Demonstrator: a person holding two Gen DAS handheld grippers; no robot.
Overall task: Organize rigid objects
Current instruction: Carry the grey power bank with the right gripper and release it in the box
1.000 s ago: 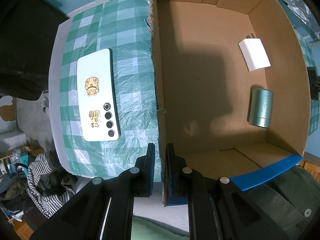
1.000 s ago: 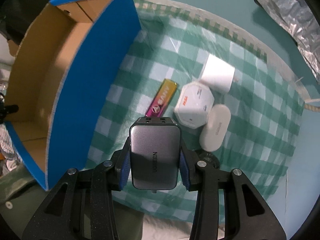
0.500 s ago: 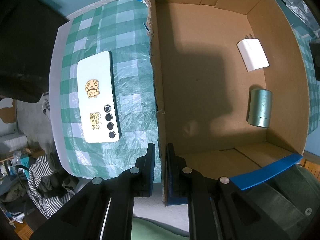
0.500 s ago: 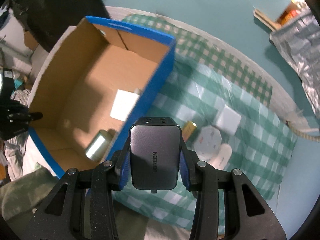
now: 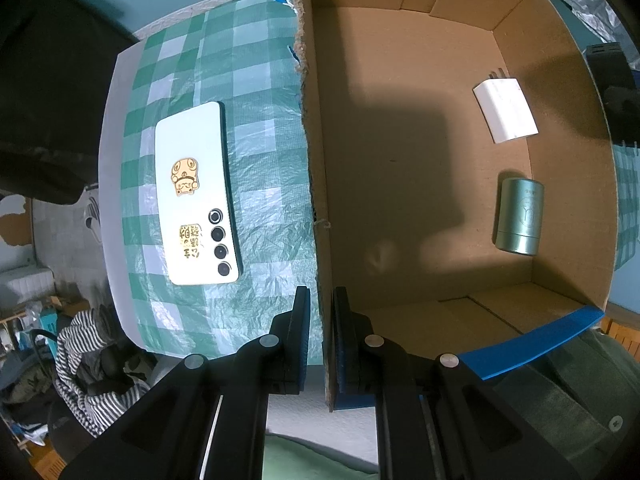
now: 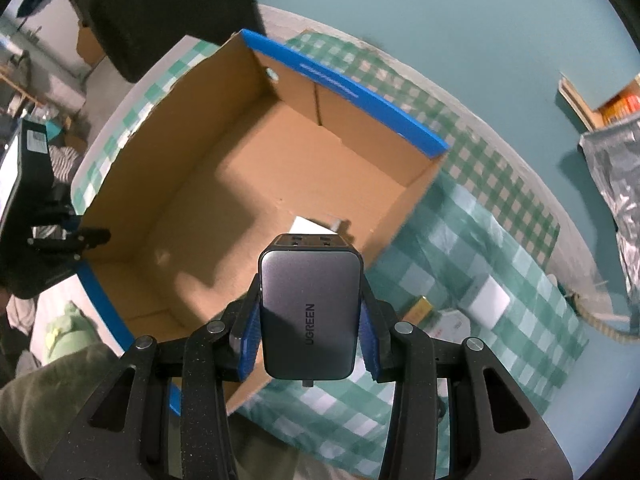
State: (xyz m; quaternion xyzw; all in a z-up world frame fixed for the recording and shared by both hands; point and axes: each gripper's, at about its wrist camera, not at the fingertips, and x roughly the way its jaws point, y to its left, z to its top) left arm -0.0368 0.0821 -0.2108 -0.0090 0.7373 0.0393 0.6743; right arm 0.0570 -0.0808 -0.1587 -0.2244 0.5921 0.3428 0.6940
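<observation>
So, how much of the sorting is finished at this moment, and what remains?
Done: a white charger and a green tin lie inside the cardboard box. In hand: the right gripper holds a grey charger above the box, while the left gripper pinches the box wall. Left: the phone and several small items on the checked cloth.

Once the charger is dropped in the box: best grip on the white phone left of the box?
Take the white phone across its two long edges, about mid-length, coming straight down from above. It lies flat, back up, on the checked cloth, so only the thin sides offer opposing faces. The hand-held gripper would need its jaws turned across the short width, probably clear of the camera lenses.
</observation>
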